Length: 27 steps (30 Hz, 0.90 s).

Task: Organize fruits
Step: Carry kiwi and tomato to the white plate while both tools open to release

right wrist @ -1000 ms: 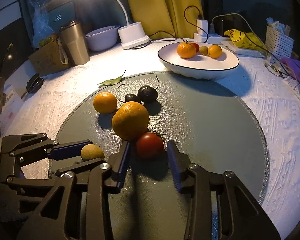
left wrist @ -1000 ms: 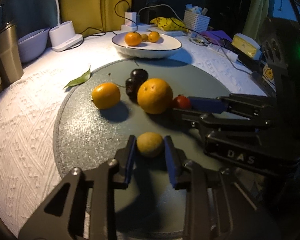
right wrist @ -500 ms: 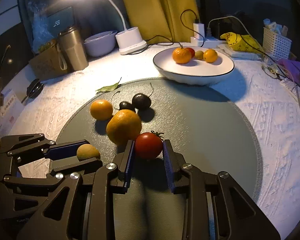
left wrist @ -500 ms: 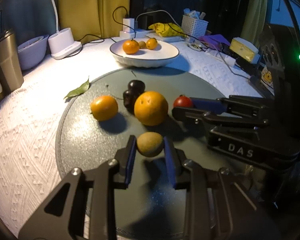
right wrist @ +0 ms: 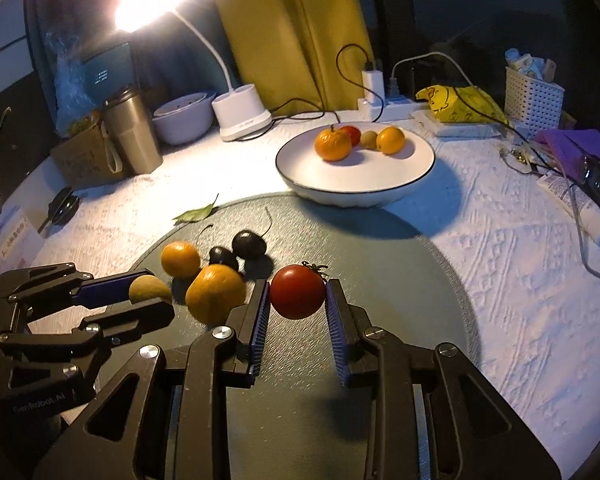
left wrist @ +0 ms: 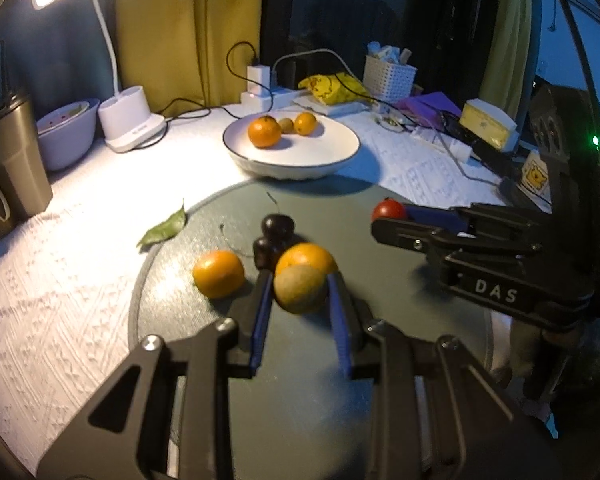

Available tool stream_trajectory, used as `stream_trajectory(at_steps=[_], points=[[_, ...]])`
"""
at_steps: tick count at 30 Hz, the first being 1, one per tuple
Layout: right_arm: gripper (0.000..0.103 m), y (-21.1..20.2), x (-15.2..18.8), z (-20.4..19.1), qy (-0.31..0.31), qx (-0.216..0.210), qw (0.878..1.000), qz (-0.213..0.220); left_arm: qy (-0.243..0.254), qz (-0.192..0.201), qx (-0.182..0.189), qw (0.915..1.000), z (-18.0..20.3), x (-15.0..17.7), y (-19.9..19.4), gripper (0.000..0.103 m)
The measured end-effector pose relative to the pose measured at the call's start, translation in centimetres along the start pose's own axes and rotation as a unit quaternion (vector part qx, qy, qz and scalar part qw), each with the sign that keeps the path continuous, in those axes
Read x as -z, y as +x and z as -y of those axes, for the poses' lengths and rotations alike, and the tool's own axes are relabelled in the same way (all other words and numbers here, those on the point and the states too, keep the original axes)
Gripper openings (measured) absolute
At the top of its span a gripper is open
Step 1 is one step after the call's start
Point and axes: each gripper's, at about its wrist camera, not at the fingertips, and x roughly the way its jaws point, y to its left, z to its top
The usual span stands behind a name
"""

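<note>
While each gripper clamps a fruit, the right gripper (right wrist: 297, 300) with its tomato (right wrist: 297, 291) sits nearer the plate (right wrist: 356, 190) ahead.

L gripper (left wrist: 300, 296) clamps a greenish-brown fruit (left wrist: 300, 289) above the grey mat (left wrist: 380, 248). R gripper (left wrist: 392, 216) grips a red tomato (left wrist: 389, 210). White bowl (left wrist: 292, 160) behind w/ 3 fruits.

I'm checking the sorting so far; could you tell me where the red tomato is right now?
The red tomato is clamped in the right gripper, above the round grey mat, just right of the large orange.
</note>
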Motion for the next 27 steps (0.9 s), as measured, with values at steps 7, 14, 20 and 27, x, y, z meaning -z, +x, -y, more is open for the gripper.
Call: stream_trajectory(at_steps=[7,14,20,27], points=[[0.030,-0.3,-1.2,1.0,0.003,0.005,1.000,0.011,0.001,0.007,-0.004,1.0000,-0.5,-1.5,0.3,0.029],[0.030,0.0,-2.2,2.1,0.009,0.010,1.000,0.017,0.004,0.011,-0.001,0.9999,-0.8,-2.8,1.0,0.029],[0.030,0.5,-3.1,3.0,0.013,0.014,1.000,0.020,0.007,0.016,0.003,0.9999,-1.1,-4.1,1.9,0.029],[0.030,1.7,-4.1,4.1,0.019,0.018,0.999,0.018,0.010,0.016,0.006,0.9998,-1.5,-5.7,3.3,0.029]])
